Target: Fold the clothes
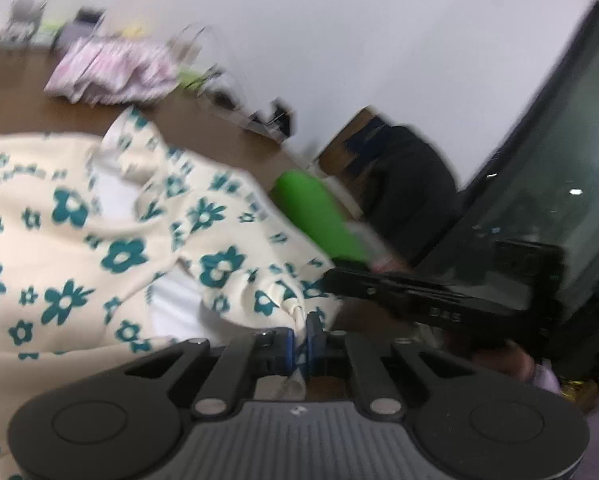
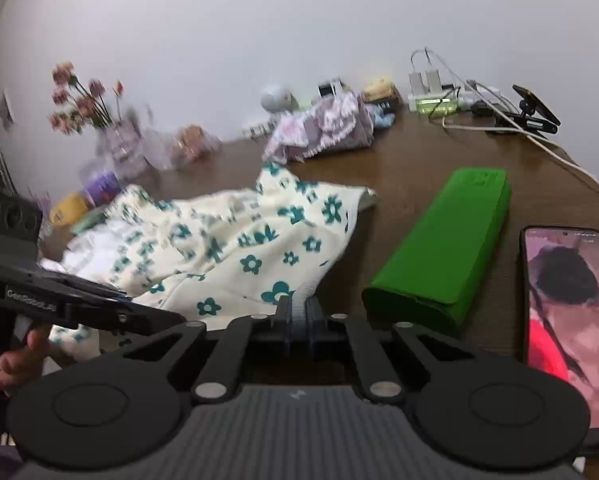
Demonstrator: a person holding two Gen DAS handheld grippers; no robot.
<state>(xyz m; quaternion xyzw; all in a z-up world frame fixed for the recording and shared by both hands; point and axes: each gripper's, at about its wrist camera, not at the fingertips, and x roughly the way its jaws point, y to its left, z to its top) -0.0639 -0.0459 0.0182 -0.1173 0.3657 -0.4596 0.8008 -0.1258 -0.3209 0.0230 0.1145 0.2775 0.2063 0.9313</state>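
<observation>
Right wrist view, rumpled cream floral garment [image 2: 235, 240]

1. Brown table [image 2: 411, 168] carrying all items; white wall [image 2: 259, 20] running behind it.
2. Green box [image 2: 447, 248] lying flat at table's right, w/ phone [image 2: 567, 320] just beside it, screen glowing.
3. Flowers in vase [image 2: 95, 116] standing at far left, blurred.
4. Charger block w/ white cables [image 2: 435, 96] sitting far right by wall; a cable trailing along table edge.
5. Black clamp mount [image 2: 527, 116] standing near charger.
6. Dark window [image 1: 559, 160] showing in left wrist view, right side.
</observation>
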